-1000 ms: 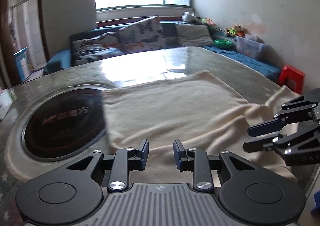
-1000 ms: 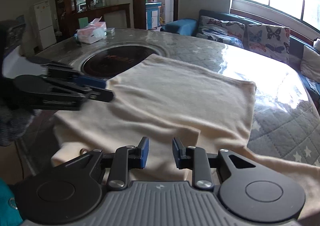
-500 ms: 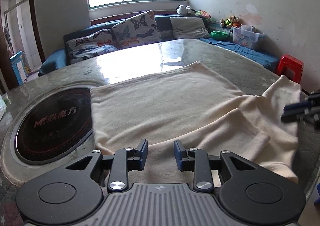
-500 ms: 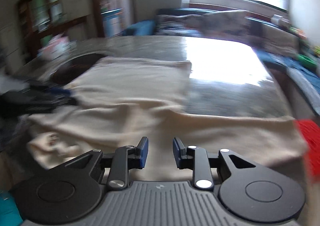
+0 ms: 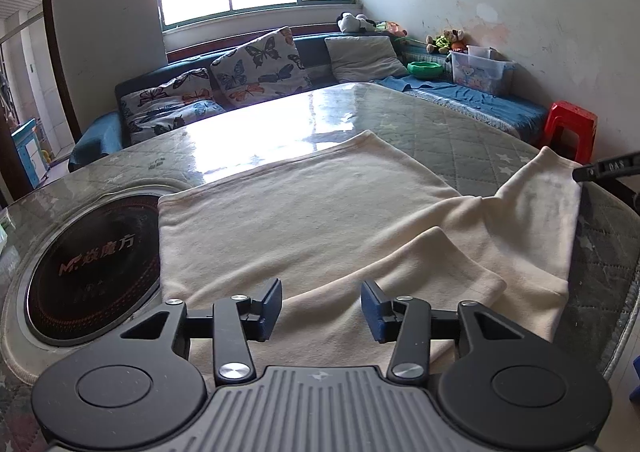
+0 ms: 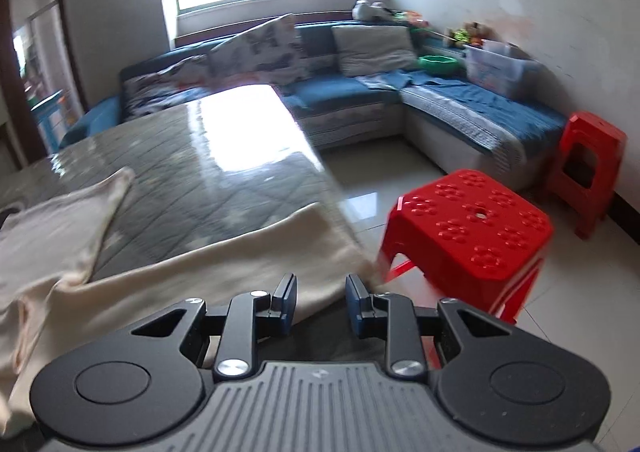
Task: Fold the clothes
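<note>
A cream garment [image 5: 320, 212] lies spread on the quilted table [image 5: 460, 132], with one folded flap near me and a sleeve reaching toward the right edge. My left gripper [image 5: 321, 308] hovers over the garment's near part. Its jaws are opening and nothing is between the pads. In the left wrist view only the tip of my right gripper [image 5: 604, 168] shows, at the sleeve's far corner. In the right wrist view my right gripper [image 6: 321, 302] stands narrowly open just above the cream garment's [image 6: 200, 284] edge at the table [image 6: 200, 156] corner, holding nothing.
A round black cooktop [image 5: 92, 264] is set into the table on the left, with the garment's edge touching it. A red stool [image 6: 472, 228] stands right beside the table corner, another red stool [image 6: 588, 156] behind it. A blue corner sofa [image 6: 360, 92] lines the walls.
The left jaws have spread wider. My right gripper has swung far to the right along the garment, from over its middle to the sleeve at the table corner, and rolled.
</note>
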{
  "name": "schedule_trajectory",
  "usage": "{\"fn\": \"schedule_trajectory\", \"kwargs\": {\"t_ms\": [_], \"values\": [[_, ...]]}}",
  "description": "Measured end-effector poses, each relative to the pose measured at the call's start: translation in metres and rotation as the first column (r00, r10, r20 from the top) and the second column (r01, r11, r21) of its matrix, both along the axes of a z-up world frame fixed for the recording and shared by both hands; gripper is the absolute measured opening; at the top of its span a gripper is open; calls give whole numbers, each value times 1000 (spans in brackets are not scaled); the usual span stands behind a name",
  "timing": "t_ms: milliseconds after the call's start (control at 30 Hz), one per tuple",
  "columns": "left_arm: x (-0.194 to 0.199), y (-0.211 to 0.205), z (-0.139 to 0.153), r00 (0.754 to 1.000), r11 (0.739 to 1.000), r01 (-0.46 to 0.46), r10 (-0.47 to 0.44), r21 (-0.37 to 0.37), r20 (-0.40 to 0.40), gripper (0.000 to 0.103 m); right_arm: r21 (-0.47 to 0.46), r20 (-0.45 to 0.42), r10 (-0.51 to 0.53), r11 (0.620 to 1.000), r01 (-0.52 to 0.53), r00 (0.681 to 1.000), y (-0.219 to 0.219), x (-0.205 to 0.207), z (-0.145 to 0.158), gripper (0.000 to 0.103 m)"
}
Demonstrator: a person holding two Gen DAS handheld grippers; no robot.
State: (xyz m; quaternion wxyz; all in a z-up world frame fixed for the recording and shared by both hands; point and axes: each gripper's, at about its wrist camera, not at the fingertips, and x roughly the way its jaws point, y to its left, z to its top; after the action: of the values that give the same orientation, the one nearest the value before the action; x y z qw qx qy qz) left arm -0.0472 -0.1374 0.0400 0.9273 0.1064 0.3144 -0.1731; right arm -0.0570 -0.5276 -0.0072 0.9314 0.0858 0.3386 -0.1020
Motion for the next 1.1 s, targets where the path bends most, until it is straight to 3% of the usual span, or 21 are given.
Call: {"fn": "schedule_trajectory", "kwargs": {"t_ms": [233,333,400,500,567,800,1000,1100], "values": [[-2,-11,-2,1000,1000,10,-10,16,-7,60,25,14,-61,998,61,998,-14,4,-7,26],[-3,-15,-3,1000,1000,19,-19,21,-9,70,28,26,-63,998,62,998,-16,5,-9,25],[-5,-18,-4,1000,999,24,-24,22,-6,84,29,31,-48,998,47,998,-15,4,-7,13],[-8,-20,-4,999,999,33,-33,21,0,99,48,54,-38,998,36,998,-15,0,-2,9],[-10,-21,-4,999,999,42,-43,17,6,103,58,74,-21,998,17,997,-13,-3,4,7],[-11,-12,-3,1000,1000,24,-24,-6,1,103,92,164,144,983,-161,976,19,-15,42,5],[-16,9,3,999,999,-16,18,-42,33,103,87,232,299,941,-326,925,63,-17,78,4],[-19,22,5,998,996,-50,53,-70,36,103,41,251,352,927,-373,902,88,-14,92,4]]}}
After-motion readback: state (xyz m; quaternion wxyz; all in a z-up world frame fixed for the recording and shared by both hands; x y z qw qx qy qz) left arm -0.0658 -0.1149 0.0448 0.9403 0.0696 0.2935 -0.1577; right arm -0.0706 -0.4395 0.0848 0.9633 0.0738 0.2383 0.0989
